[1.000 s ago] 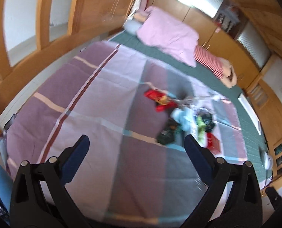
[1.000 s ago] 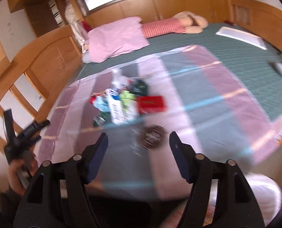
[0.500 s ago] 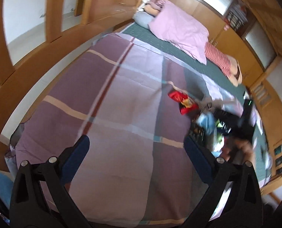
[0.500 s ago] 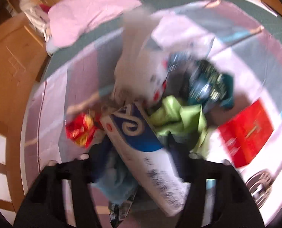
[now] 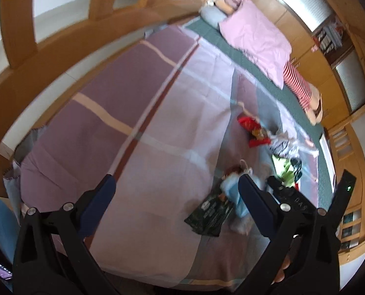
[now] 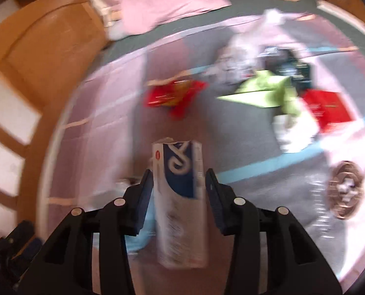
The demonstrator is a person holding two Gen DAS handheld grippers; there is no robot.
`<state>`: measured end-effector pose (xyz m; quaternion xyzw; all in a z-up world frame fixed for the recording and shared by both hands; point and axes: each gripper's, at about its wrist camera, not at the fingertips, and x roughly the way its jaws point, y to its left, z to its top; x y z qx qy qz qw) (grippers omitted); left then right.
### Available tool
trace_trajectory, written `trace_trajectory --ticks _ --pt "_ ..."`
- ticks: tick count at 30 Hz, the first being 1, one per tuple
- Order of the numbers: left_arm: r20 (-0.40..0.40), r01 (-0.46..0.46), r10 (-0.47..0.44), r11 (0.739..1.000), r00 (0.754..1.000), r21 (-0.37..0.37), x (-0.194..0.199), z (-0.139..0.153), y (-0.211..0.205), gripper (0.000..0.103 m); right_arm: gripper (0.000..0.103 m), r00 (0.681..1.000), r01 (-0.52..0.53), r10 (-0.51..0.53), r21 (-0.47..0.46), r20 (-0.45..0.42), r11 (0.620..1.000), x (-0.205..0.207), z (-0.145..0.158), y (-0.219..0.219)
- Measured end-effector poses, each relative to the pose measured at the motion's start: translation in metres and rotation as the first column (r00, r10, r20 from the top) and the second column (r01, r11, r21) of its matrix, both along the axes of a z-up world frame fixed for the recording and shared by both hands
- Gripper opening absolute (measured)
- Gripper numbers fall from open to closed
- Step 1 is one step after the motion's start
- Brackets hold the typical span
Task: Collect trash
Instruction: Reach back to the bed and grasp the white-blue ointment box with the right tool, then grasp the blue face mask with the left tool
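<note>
A blue-and-white carton (image 6: 180, 172) stands lengthwise between the fingers of my right gripper (image 6: 178, 179). The jaws are closing: the left pad looks against it and a sliver of gap shows at the right pad. Beyond lie a red snack wrapper (image 6: 172, 93), a lime-green bag (image 6: 263, 91), a red packet (image 6: 327, 108), a dark bag (image 6: 293, 66) and a round foil lid (image 6: 345, 189). My left gripper (image 5: 175, 191) hangs open over the striped bedspread (image 5: 133, 123), holding nothing. A dark green packet (image 5: 209, 213) and a light blue wrapper (image 5: 234, 194) lie by its right finger.
The trash lies on a wide bed with a wooden frame (image 5: 59, 49) curving round its left side. A pink quilt (image 5: 256, 32) and a red-striped bolster (image 5: 298, 86) lie at the head. Wooden cupboards (image 5: 342, 132) line the far wall.
My right gripper came down onto the trash pile and its jaws narrowed around the carton. The left gripper drifted toward the pile, bringing the dark packet and blue wrapper close.
</note>
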<state>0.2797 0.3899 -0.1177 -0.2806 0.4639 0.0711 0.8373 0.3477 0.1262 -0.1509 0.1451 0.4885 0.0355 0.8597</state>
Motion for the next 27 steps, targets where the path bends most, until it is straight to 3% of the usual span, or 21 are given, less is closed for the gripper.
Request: trace_trajectory --ticks 2,3,6,9,12,15,17,18,19,22,27 --pt "-0.022 0.022 -0.022 1.0 1.0 -0.012 0.003 -0.007 -0.004 0.099 0.05 0.996 0.069 -0.075 -0.131 -0.045 0.989 0.004 -0.009 -0.01" --pt "-0.031 0.034 -0.034 0.999 0.999 -0.013 0.005 -0.011 -0.007 0.099 0.05 0.993 0.097 -0.105 -0.138 -0.054 0.986 0.001 -0.011 -0.019" --pt "-0.046 0.086 -0.088 0.996 0.995 -0.031 0.017 -0.02 -0.019 0.099 0.052 0.982 0.178 -0.18 -0.039 -0.055 0.983 -0.01 -0.009 -0.046" --pt "-0.032 0.202 -0.209 0.967 0.977 -0.158 0.042 -0.034 -0.033 0.099 0.052 0.971 0.23 -0.233 -0.049 -0.056 0.972 -0.022 -0.008 -0.06" --pt "-0.02 0.249 -0.261 0.939 0.965 -0.238 0.049 -0.046 -0.044 0.099 0.053 0.961 0.265 -0.267 -0.036 -0.073 0.964 -0.031 -0.011 -0.071" --pt "0.006 0.299 -0.306 0.927 0.952 -0.227 0.056 -0.052 -0.055 0.098 0.053 0.959 0.268 -0.27 -0.04 -0.087 0.963 -0.03 -0.012 -0.068" --pt "0.028 0.324 -0.325 0.928 0.945 -0.185 0.058 -0.053 -0.06 0.082 0.053 0.962 0.255 -0.258 -0.05 -0.088 0.966 -0.028 -0.014 -0.065" --pt "0.034 0.341 -0.34 0.923 0.94 -0.18 0.059 -0.054 -0.062 0.057 0.053 0.964 0.247 -0.251 -0.055 -0.09 0.968 -0.024 -0.015 -0.063" --pt "0.034 0.355 -0.355 0.916 0.934 -0.188 0.06 -0.056 -0.064 0.04 0.053 0.966 0.234 -0.239 -0.059 -0.095 0.97 -0.023 -0.015 -0.062" --pt "0.056 0.351 -0.348 0.913 0.936 -0.209 0.058 -0.053 -0.062 0.028 0.053 0.975 0.188 -0.192 -0.041 -0.116 0.981 -0.017 -0.021 -0.054" --pt "0.197 0.271 -0.254 0.961 0.947 -0.06 0.033 0.0 -0.047 0.027 0.058 0.992 0.09 -0.084 0.06 -0.098 0.994 -0.006 -0.023 -0.035"
